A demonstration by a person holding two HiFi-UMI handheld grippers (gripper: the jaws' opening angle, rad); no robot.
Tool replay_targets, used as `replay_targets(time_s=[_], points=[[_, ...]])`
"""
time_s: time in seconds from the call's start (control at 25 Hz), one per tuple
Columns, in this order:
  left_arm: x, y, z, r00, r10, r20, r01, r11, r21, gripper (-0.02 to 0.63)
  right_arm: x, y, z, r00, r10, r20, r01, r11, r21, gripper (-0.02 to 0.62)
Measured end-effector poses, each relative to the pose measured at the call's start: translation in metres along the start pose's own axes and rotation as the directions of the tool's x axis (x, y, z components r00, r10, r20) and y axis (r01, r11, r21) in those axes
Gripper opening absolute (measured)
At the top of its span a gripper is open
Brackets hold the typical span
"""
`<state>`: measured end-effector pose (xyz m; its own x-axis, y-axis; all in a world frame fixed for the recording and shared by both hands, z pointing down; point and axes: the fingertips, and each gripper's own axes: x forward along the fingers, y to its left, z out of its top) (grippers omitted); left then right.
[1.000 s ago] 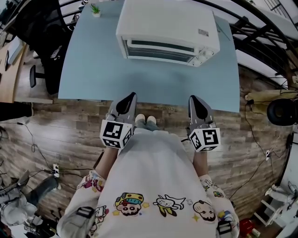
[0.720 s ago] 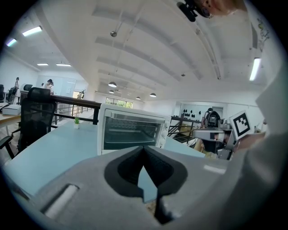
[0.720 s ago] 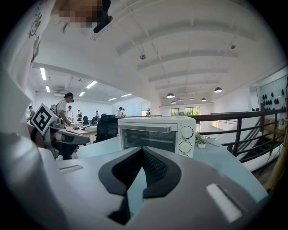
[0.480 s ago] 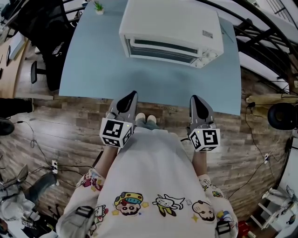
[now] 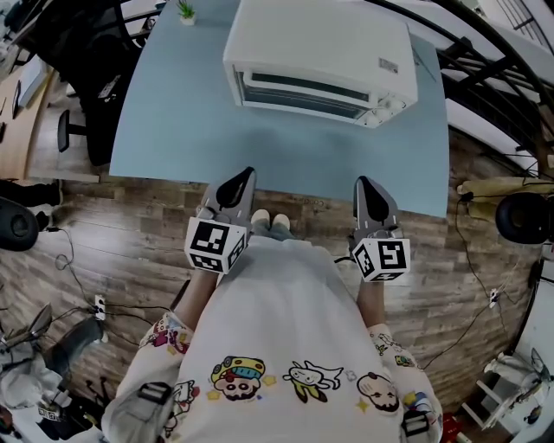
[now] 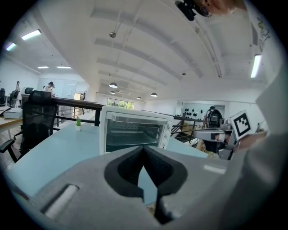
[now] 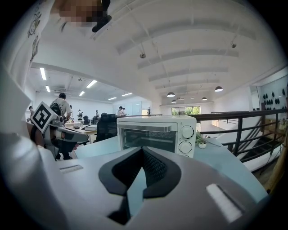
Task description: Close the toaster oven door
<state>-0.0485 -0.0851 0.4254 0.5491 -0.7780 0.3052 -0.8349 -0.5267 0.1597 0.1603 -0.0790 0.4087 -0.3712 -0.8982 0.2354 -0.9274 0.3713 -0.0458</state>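
Note:
A white toaster oven stands at the far side of a light blue table, its glass door upright against the front and three knobs at its right end. The same oven fills the middle of the left gripper view, and the oven shows again in the right gripper view. My left gripper and right gripper are held close to my body at the table's near edge, well short of the oven. Both are shut with nothing between the jaws.
A small potted plant sits at the table's far left corner. A black office chair stands left of the table and a black railing runs along the right. Cables lie on the wooden floor.
The view has shifted slightly, so the oven and table sit a little further right and lower. Both grippers stay in place near my body, still shut.

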Motion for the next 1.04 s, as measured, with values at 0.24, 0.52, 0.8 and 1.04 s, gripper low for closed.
replay_targets(time_s=[0.24, 0.52, 0.8, 1.04], points=[[0.000, 0.001, 0.001, 1.000, 0.002, 0.002, -0.002, 1.000, 0.001, -0.002, 0.002, 0.004, -0.003, 1.000, 0.010, -0.009, -0.010, 1.000, -0.001, 0.009], [0.003, 0.004, 0.001, 1.000, -0.001, -0.001, 0.001, 1.000, 0.003, -0.002, 0.003, 0.003, -0.003, 1.000, -0.001, -0.011, 0.001, 1.000, 0.005, 0.009], [0.007, 0.006, 0.002, 1.000, -0.010, -0.002, 0.010, 1.000, 0.010, -0.002, 0.006, 0.000, -0.003, 1.000, -0.003, -0.015, 0.003, 1.000, 0.003, 0.009], [0.008, 0.013, 0.007, 1.000, -0.016, 0.007, 0.016, 0.999, 0.033, -0.002, 0.007, -0.002, 0.000, 1.000, -0.008, -0.007, 0.008, 1.000, 0.000, 0.009]])
